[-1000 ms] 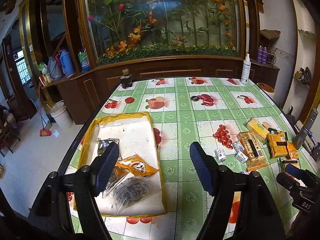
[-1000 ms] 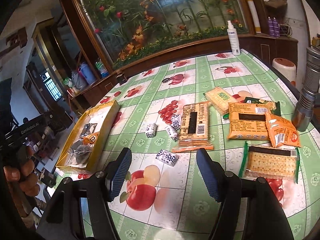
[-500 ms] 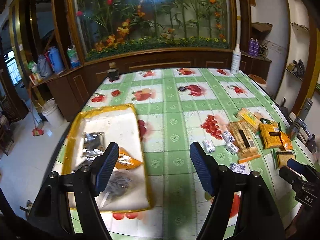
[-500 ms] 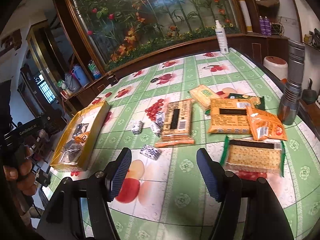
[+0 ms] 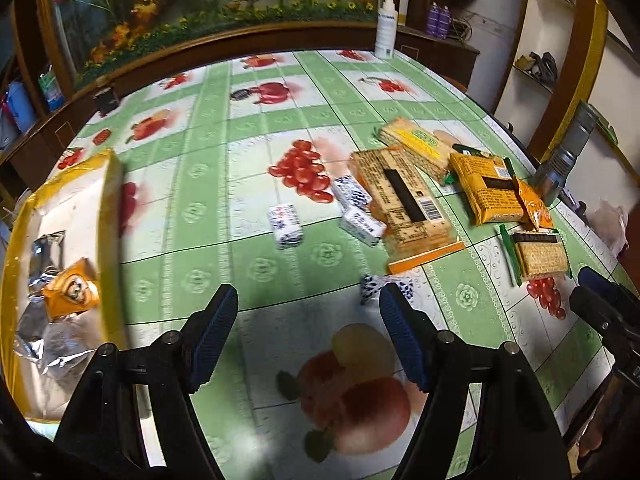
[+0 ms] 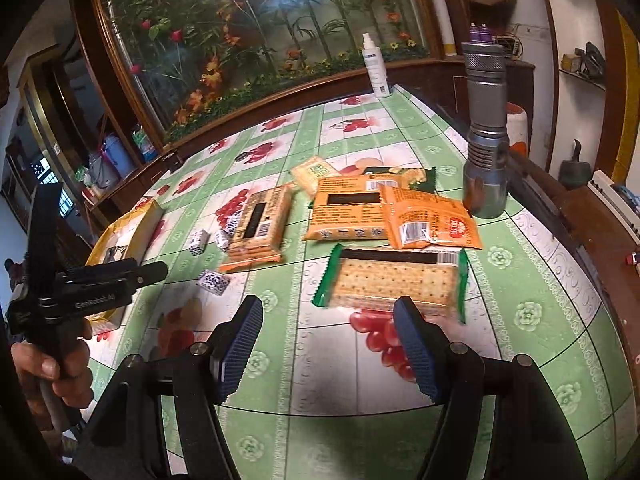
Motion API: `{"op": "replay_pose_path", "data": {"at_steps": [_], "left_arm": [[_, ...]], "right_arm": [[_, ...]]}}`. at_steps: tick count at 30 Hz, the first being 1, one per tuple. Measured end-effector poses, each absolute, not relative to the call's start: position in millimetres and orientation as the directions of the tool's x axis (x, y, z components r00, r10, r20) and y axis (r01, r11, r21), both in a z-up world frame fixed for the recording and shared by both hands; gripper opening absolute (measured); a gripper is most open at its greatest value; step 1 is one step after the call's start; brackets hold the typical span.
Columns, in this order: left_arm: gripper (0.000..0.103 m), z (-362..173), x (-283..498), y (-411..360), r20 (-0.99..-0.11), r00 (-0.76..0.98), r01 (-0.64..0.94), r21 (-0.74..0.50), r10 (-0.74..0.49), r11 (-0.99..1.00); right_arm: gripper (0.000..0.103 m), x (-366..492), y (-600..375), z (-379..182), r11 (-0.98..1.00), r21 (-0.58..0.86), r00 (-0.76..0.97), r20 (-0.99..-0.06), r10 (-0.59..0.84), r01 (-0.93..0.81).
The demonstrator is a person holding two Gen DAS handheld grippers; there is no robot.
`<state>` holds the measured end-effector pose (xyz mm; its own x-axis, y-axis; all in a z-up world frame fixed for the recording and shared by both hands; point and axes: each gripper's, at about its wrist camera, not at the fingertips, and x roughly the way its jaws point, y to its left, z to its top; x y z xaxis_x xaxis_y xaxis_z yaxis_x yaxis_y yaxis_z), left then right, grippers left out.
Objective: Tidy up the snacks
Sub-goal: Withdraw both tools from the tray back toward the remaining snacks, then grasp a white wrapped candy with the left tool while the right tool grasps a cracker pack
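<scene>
My left gripper (image 5: 308, 332) is open and empty above the table, with a blue-and-white candy (image 5: 370, 286) just beyond its right finger. More such candies (image 5: 285, 226) lie further off. A yellow tray (image 5: 110, 216) at the left holds an orange packet (image 5: 72, 290) and silver packets. My right gripper (image 6: 328, 344) is open and empty, just short of a green-edged cracker pack (image 6: 394, 282). Beyond it lie orange packs (image 6: 430, 218) and a long biscuit pack (image 6: 260, 224). The left gripper also shows in the right wrist view (image 6: 156, 270).
A grey metal flashlight (image 6: 486, 136) stands upright at the table's right edge behind the orange packs. A white spray bottle (image 6: 374, 66) stands at the far edge. The table has a green fruit-print cloth (image 5: 256, 148). A wooden cabinet with a flower display lies behind.
My left gripper has swung right, away from over the tray toward the candies. My right gripper has moved right and closer to the green-edged cracker pack. Both stay open.
</scene>
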<state>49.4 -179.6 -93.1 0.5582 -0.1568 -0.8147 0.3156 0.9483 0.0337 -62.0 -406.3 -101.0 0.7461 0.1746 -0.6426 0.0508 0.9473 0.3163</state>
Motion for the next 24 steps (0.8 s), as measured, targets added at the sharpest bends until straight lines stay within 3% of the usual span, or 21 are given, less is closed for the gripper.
{"op": "replay_pose_path", "data": {"at_steps": [6,12,19,24], "left_arm": [[0.073,-104.7,51.1,-205.9,-0.833,0.525,0.376,0.047,-0.172,0.925],[0.073,-114.4,54.1,-215.8,-0.845,0.504,0.402,0.048,-0.177,0.915],[0.073,-124.7,62.2,-214.0,-0.862,0.471,0.411,0.023,-0.190,0.911],[0.073,-125.8,62.1,-214.6,-0.857,0.470,0.442,0.020,-0.212,0.897]], "right_arm": [[0.070,-56.0,-412.7,-107.1,0.951,0.303,0.739,-0.654,0.161,0.060],[0.080,-39.7,-420.8,-113.9,0.960,0.249,0.704,-0.705,0.088,0.129],[0.087,-14.3,-420.0,-102.8,0.990,0.134,0.705,-0.706,0.073,0.032],[0.089,15.1,-437.4,-117.3,0.976,0.220,0.627,-0.760,0.171,0.000]]}}
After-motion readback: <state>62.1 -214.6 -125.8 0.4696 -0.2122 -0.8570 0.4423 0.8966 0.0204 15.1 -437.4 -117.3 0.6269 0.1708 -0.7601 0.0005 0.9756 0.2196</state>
